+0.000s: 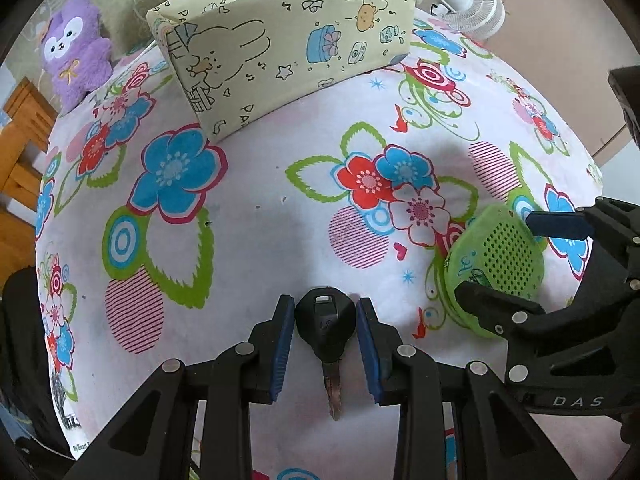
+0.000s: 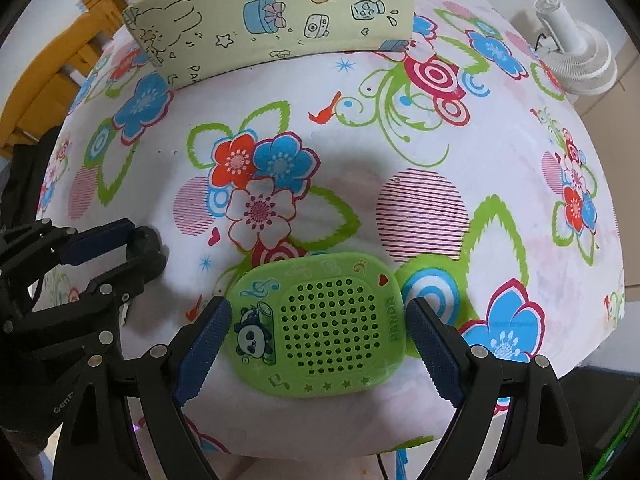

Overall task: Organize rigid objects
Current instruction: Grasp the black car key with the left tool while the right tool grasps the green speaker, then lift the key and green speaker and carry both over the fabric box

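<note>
A black key [image 1: 325, 320] with a worn metal blade is pinched by its head between the blue pads of my left gripper [image 1: 325, 322], which is shut on it just above the floral tablecloth [image 1: 256, 216]. The same left gripper [image 2: 136, 260] shows at the left edge of the right wrist view. A green panda-printed perforated gadget [image 2: 324, 320] lies flat on the cloth. My right gripper [image 2: 320, 340] stands open astride it, pads close beside its two short sides. In the left wrist view the right gripper [image 1: 516, 264] straddles the green gadget [image 1: 508, 260].
A pale yellow cartoon-print storage box [image 1: 280, 52] [image 2: 280, 12] stands open-topped at the far side of the table. Beyond are a purple plush toy [image 1: 76, 48], a white fan [image 1: 468, 4] [image 2: 576, 56] and a wooden chair [image 2: 60, 64]. The table's edge curves close on the right.
</note>
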A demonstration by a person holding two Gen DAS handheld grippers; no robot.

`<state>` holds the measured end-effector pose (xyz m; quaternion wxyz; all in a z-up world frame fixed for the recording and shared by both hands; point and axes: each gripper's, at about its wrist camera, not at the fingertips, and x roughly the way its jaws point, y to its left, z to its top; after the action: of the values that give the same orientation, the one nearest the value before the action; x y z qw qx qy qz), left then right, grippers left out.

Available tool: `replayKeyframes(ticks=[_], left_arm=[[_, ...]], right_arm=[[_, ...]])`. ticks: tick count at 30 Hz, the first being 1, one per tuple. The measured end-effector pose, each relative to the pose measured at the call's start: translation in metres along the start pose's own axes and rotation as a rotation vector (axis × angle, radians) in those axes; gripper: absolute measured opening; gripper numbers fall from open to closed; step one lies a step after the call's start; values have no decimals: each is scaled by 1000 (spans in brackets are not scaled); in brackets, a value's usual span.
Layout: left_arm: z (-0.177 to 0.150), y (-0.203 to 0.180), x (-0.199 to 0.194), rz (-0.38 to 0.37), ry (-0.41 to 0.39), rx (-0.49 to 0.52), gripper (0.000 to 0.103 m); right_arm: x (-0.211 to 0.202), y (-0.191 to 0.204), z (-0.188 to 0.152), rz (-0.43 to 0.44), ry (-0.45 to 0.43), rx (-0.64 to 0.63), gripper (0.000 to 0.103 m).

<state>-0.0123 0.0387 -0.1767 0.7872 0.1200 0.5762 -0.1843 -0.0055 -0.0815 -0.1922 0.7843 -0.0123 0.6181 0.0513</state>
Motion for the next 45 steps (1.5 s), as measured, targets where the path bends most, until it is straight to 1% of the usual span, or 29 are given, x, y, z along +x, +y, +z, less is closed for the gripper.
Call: replayKeyframes(ticks=[5,9,16,18,26,28,36,45], left_arm=[[-5,1,-1,-2,0,4,32],[-7,1,-1,-3,1,5,32],[-6,0,-1,-6,1,9,32],[-4,-1,-1,-11,0,6,32],[7,-1,-2,-17,-12,-12,32],[10,0,-2,-19,-18,-18,32],[25,2,-6,-8,-35,-33,32],[41,6,-15,11,-52,-61,31]], right_arm=[[2,0,-4,21,21,-27,97],[7,3,-10,7,28,-61,99],[9,10,-12,-36,12,-91,97],[9,10,-12,-36,6,-80,95],[7,9,-1,-66,-24,-62,95],[5,6,4,-69,-32,-56,95],[2,0,-7,-63,-56,-54,95],[-9,-6,13,-49,-74,-72,95]])
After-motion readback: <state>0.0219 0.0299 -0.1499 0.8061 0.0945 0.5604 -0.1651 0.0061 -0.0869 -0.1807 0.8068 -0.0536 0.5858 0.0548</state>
